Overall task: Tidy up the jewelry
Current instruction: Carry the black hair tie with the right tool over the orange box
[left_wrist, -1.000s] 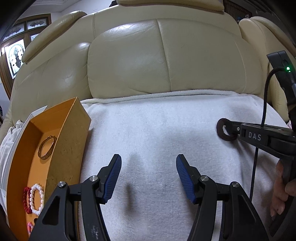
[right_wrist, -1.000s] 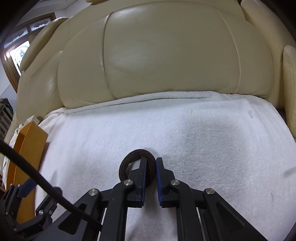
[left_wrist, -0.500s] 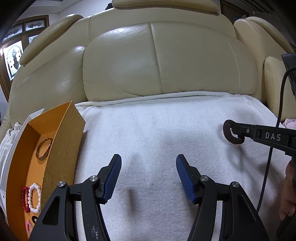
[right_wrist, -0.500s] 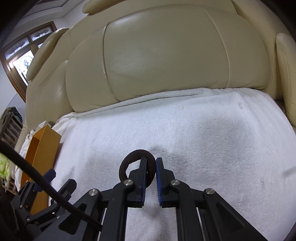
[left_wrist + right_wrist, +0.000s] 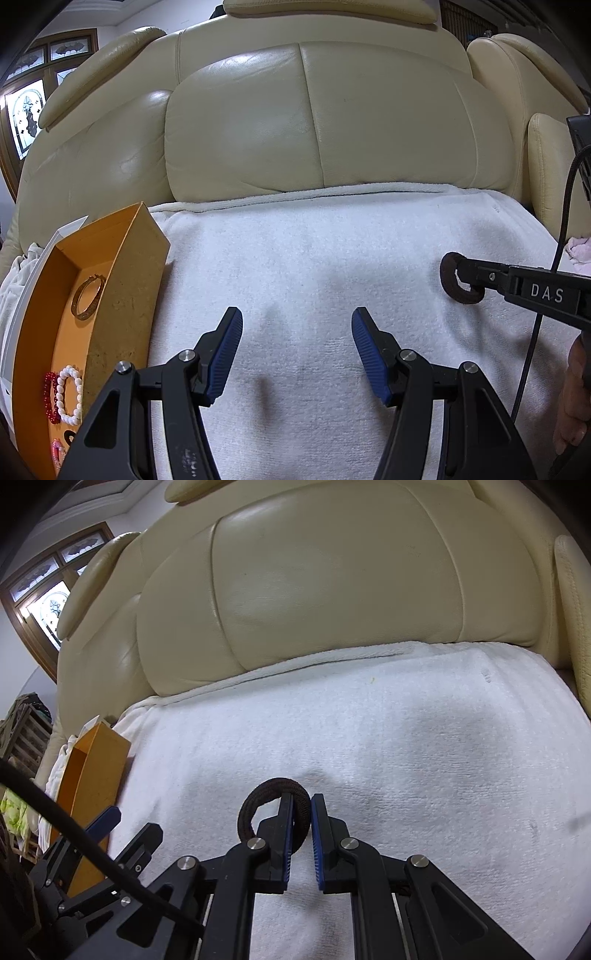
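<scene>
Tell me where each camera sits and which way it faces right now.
Left wrist: on the left gripper, angled down at the towel and sofa; its open fingers and a hand show.
Right wrist: on the right gripper, facing the same way; its fingers pinch the hair tie.
Shared: towel, sofa, orange box, hair tie, each other's gripper.

I see a dark brown hair tie over a plain white towel, cream leather sofa behind the towel, orange box left of it, inside the box a gold bangle, red bead bracelet, white pearl bracelet, blue ribbed pads on my black grippers.
</scene>
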`<state>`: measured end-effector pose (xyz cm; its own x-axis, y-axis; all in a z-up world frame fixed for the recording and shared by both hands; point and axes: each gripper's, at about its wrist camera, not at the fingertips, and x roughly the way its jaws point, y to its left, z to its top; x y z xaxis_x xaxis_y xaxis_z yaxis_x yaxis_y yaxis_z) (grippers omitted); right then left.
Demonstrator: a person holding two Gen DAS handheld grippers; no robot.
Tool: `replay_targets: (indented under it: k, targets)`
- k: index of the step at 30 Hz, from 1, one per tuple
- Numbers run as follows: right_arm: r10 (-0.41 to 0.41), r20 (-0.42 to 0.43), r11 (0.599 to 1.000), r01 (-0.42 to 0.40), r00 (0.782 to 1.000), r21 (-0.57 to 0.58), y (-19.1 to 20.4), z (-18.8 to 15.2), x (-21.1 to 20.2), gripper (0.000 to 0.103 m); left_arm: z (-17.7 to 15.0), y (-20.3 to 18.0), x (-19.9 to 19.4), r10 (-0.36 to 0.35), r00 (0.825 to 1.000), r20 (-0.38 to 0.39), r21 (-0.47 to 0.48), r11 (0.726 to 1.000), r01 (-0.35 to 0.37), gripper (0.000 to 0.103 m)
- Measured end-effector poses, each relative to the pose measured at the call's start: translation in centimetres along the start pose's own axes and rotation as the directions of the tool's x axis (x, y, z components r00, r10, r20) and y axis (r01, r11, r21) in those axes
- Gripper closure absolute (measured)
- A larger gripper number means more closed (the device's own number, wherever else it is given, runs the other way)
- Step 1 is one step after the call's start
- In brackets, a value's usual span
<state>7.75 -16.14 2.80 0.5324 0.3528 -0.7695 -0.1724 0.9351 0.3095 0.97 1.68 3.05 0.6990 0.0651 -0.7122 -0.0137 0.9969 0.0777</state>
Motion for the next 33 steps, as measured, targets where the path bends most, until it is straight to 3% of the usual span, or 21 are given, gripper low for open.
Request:
replay_targets:
  k: [24, 33]
  targets:
    - [0.050, 0.023, 0.997, -0.049, 0.998, -0.055, 2.7, -0.8, -0.4, 0.093, -0.1, 1.3, -1.5, 0.008, 1.000, 0.022, -0.015, 1.000, -0.008, 0.041]
    - [0.083, 0.049, 0.994, -0.080, 0.995, -0.071, 3.8, -1.0, -1.6, 0.092, -0.3, 2.2, -3.7, -0.005, 0.998, 0.065, -0.004, 1.000, 0.005, 0.041]
